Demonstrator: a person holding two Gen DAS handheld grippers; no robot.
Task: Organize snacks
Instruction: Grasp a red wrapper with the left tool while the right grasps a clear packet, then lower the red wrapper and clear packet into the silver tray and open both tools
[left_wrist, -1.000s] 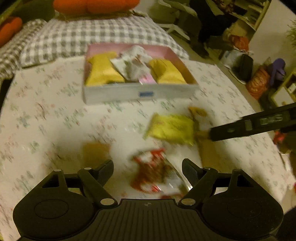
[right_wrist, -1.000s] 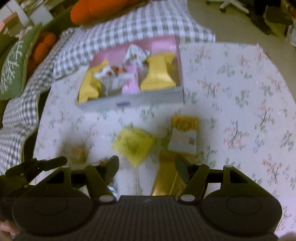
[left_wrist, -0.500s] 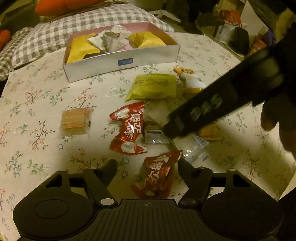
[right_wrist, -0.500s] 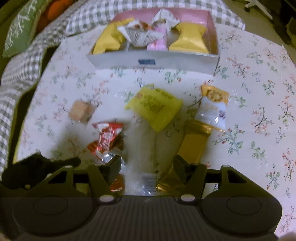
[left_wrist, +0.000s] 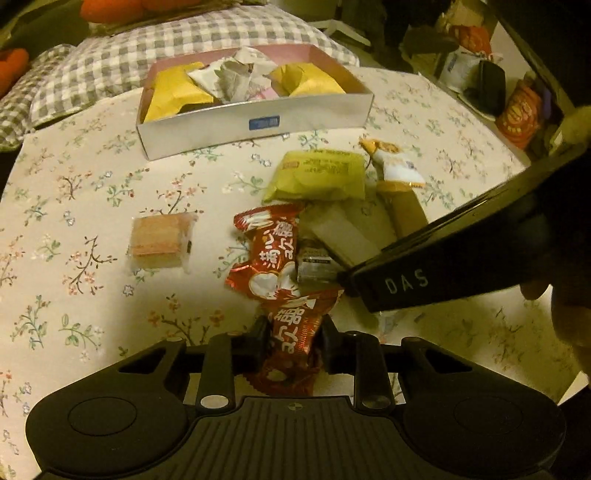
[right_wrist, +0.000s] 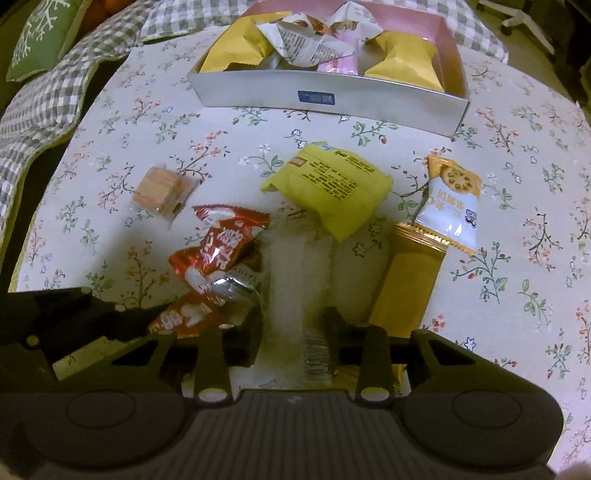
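Observation:
Loose snacks lie on the floral tablecloth in front of a pink-lined box (left_wrist: 255, 127) that holds several packets. My left gripper (left_wrist: 293, 341) is shut on a red snack packet (left_wrist: 295, 332). A second red packet (left_wrist: 267, 251) lies just beyond it. My right gripper (right_wrist: 293, 330) is shut on a long white translucent packet (right_wrist: 299, 266); its body also shows in the left wrist view (left_wrist: 461, 251). The box also shows in the right wrist view (right_wrist: 332, 98).
A yellow packet (right_wrist: 328, 184), a gold bar (right_wrist: 410, 284), a white-and-orange cracker packet (right_wrist: 452, 206), a small silver packet (right_wrist: 236, 288) and a wafer block (right_wrist: 162, 190) lie around. Checked cushions (left_wrist: 147, 48) lie behind the box. The table edge curves on the right.
Both grippers have closed, the left on the near red packet, the right on the white packet. Both have come lower and nearer to the snacks.

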